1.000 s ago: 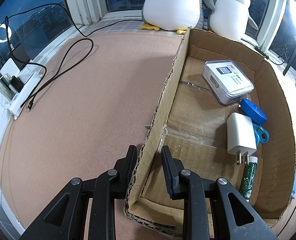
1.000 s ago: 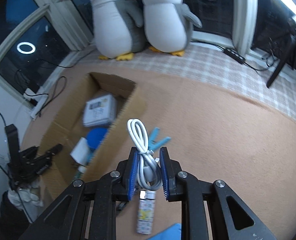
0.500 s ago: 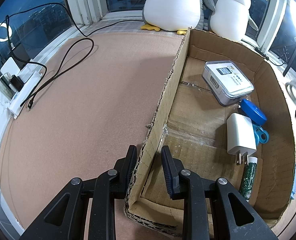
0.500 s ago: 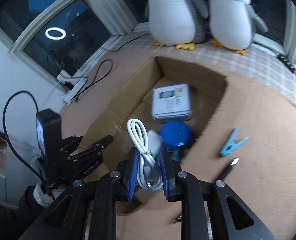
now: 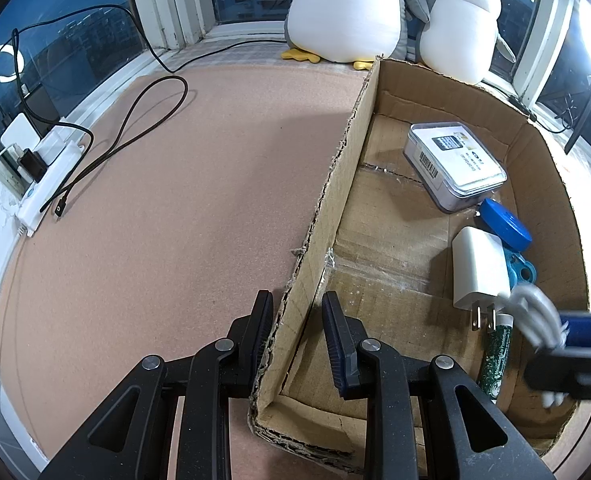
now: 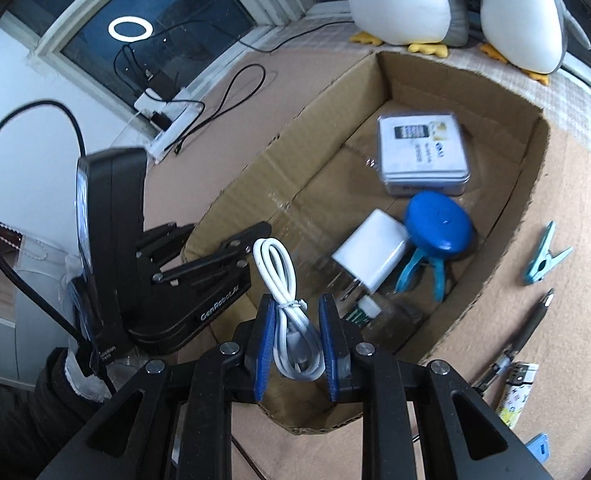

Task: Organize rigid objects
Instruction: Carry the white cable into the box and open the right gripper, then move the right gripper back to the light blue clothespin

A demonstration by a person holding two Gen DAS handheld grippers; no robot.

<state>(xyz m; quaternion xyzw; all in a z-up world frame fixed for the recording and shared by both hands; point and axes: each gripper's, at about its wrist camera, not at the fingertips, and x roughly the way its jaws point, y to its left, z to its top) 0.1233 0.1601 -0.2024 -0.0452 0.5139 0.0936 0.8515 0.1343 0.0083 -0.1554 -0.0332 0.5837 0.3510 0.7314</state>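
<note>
My right gripper [image 6: 295,312] is shut on a coiled white cable [image 6: 283,276] and holds it over the near end of the cardboard box [image 6: 507,216]. It shows blurred at the right in the left wrist view [image 5: 551,332]. My left gripper [image 5: 297,312] is shut on the box's left wall [image 5: 335,176] near its front corner. Inside the box lie a white charger [image 5: 477,268], a blue disc [image 5: 505,222], a blue clip [image 5: 519,272], a clear case [image 5: 455,164] and a green tube [image 5: 495,354].
On the mat right of the box lie a blue clothespin [image 6: 545,254], a pen [image 6: 519,336] and a small printed stick [image 6: 517,392]. Two plush penguins [image 5: 351,8] stand behind the box. A power strip [image 5: 43,184] with black cables lies at the far left.
My right gripper has carried the white cable from the mat leftward over the box and lower toward its near end. My left gripper has kept its hold on the box wall.
</note>
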